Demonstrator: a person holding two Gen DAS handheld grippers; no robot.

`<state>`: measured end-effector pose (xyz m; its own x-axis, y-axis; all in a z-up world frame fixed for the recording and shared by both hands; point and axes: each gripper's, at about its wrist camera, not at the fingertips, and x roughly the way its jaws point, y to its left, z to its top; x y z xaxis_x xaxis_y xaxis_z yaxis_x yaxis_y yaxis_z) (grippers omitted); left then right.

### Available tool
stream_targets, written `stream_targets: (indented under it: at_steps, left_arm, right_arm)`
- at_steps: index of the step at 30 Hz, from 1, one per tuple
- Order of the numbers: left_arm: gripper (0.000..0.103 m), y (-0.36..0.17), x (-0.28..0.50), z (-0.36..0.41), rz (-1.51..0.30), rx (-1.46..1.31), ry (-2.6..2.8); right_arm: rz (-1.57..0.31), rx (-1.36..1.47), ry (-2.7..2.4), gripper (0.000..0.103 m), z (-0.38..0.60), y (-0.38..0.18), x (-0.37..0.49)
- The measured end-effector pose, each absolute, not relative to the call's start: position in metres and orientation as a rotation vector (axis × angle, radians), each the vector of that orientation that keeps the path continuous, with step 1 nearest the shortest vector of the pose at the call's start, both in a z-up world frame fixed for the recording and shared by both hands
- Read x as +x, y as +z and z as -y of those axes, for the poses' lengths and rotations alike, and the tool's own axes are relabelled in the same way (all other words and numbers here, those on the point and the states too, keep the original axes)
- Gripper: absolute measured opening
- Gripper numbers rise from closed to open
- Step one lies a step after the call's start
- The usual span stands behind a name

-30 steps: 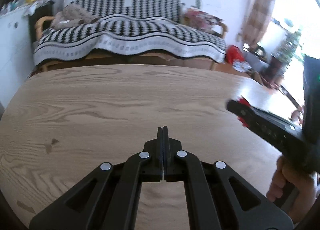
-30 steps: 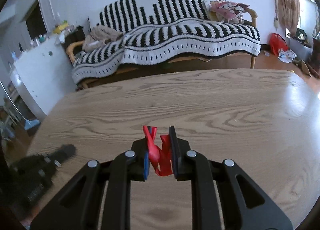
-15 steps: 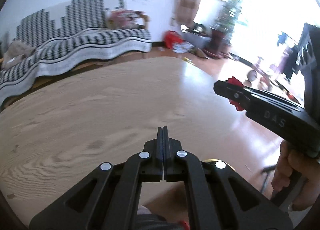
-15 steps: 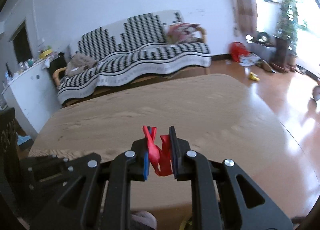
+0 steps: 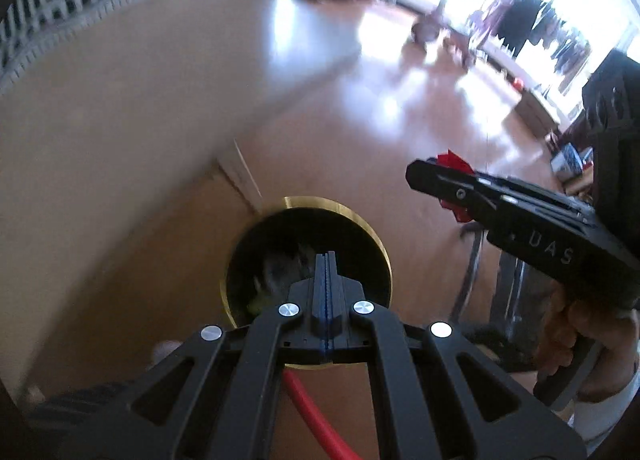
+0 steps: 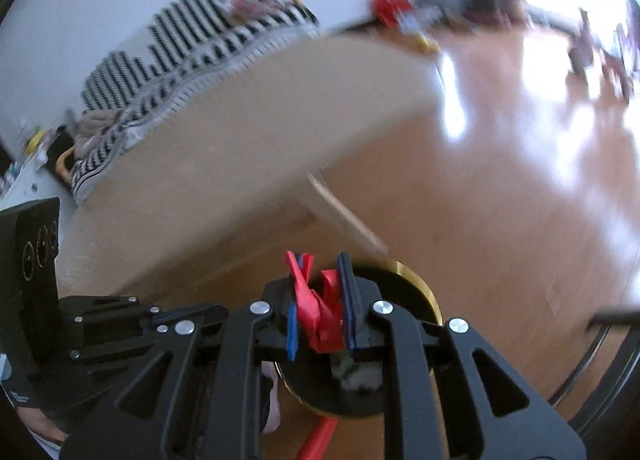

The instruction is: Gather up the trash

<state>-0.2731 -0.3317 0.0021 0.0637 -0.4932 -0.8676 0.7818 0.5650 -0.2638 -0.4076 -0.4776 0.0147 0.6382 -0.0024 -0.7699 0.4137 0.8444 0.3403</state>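
My right gripper (image 6: pixel 320 300) was clamped on a crumpled scrap of red paper (image 6: pixel 318 314), the blue pads pressing it from both sides. The scrap stuck up a little past the fingertips and showed again in the left view as a red tuft (image 5: pixel 452 162) above and below the closed fingers. My left gripper (image 5: pixel 326 280) had its jaws fully together with nothing between them.

Below both tools stood a round bin (image 5: pixel 360 216) with a brass-coloured rim and a dark inside, set on the wooden floor (image 5: pixel 400 140) just beside the table (image 5: pixel 120 120) and its pale leg. Pale and greenish rubbish already lay in it. From the right view the red paper hung over the bin's near side (image 6: pixel 416 280), though I could not tell how high above it.

I judged the paper to be very light and soft, crushable without harm, with no weight to pull it out of the grip. Creased folds gave the pads plenty to bite, so the middle of the wad was the right place to hold it, and that was where I had it. Its lightness was the one nuisance: once let go it might cling to a pad or drift sideways, so I reckoned a release close over the middle of the opening would serve best.
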Motion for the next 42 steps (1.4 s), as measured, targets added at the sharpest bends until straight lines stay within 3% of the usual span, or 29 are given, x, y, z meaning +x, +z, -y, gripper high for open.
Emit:
stream_targets:
  at_steps: [5,16,17,18,20,21,22,34,42]
  left_arm:
    - [0.000,-0.063,-0.274,0.349,-1.288,0.363,-0.978]
    - [0.000,-0.096,-0.272,0.354,-1.336,0.375,-0.991]
    - [0.000,-0.096,-0.271,0.355,-1.331,0.374,-0.988]
    - [0.001,-0.095,-0.270,0.353,-1.326,0.371,-0.977]
    - [0.034,-0.094,-0.266,0.348,-1.360,0.347,-0.950]
    - [0.089,-0.093,-0.266,0.346,-1.368,0.329,-0.949]
    - [0.096,-0.086,-0.265,0.343,-1.343,0.289,-0.951]
    - [0.097,0.019,-0.246,0.306,-1.084,0.211,-0.973]
    - [0.097,0.100,-0.145,0.198,-0.875,0.110,-0.688]
  right_arm:
    - [-0.984,0.648,-0.271,0.017,0.487,-0.057,-0.414]
    - [-1.065,0.710,-0.268,0.020,0.492,-0.083,-0.382]
    - [-1.067,0.704,-0.274,0.036,0.498,-0.084,-0.378]
    - [-1.069,0.676,-0.291,0.064,0.497,-0.082,-0.376]
    - [-1.047,0.657,-0.308,0.096,0.502,-0.077,-0.374]
    - [-1.030,0.663,-0.318,0.096,0.505,-0.074,-0.375]
    - [-1.012,0.666,-0.352,0.096,0.510,-0.068,-0.378]
    - [-0.873,0.690,-0.463,0.096,0.528,-0.024,-0.395]
    - [-0.748,0.535,-0.335,0.096,0.474,0.043,-0.299]
